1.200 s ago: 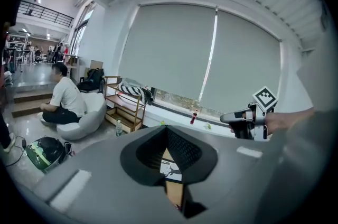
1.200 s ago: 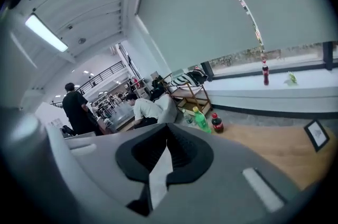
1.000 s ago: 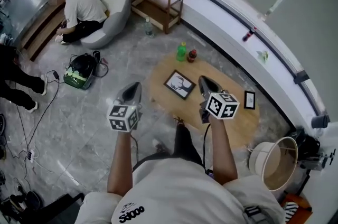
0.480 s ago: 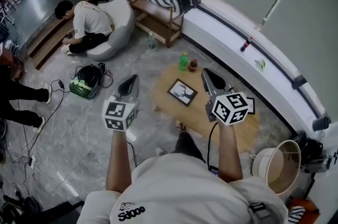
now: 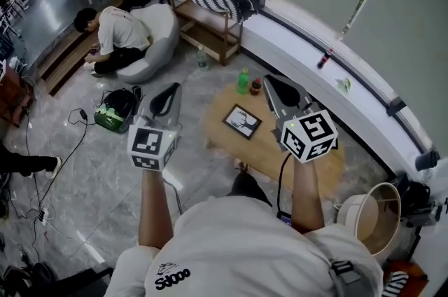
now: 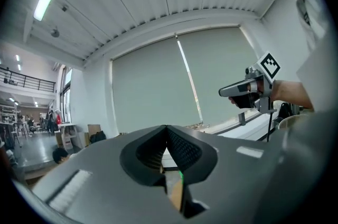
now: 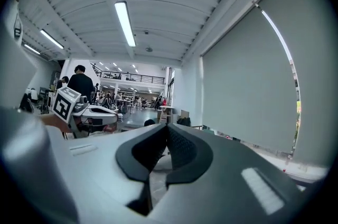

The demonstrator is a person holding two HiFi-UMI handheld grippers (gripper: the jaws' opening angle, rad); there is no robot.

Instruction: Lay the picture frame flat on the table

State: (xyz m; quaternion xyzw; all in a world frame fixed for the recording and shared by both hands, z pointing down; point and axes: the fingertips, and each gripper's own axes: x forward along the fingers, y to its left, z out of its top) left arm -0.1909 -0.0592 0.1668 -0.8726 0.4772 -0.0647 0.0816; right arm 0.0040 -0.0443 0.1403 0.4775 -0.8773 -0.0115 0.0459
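The picture frame, black-edged with a white print, lies flat on the oval wooden table in the head view. Both grippers are held high above the floor and table, nearer the camera than the frame. My left gripper hangs over the floor left of the table, shut and empty. My right gripper is over the table's far side, right of the frame, also shut with nothing in it. In the left gripper view the jaws meet, and the right gripper shows beyond. The right gripper view shows closed jaws.
A green bottle and a dark bottle stand at the table's far edge. A wooden rack, a person on a white beanbag, a green bag with cables, and a round lampshade surround the table.
Both grippers have risen toward the camera and spread slightly apart. The picture frame has stayed flat on the table. The small frame at the right is now hidden behind the right gripper.
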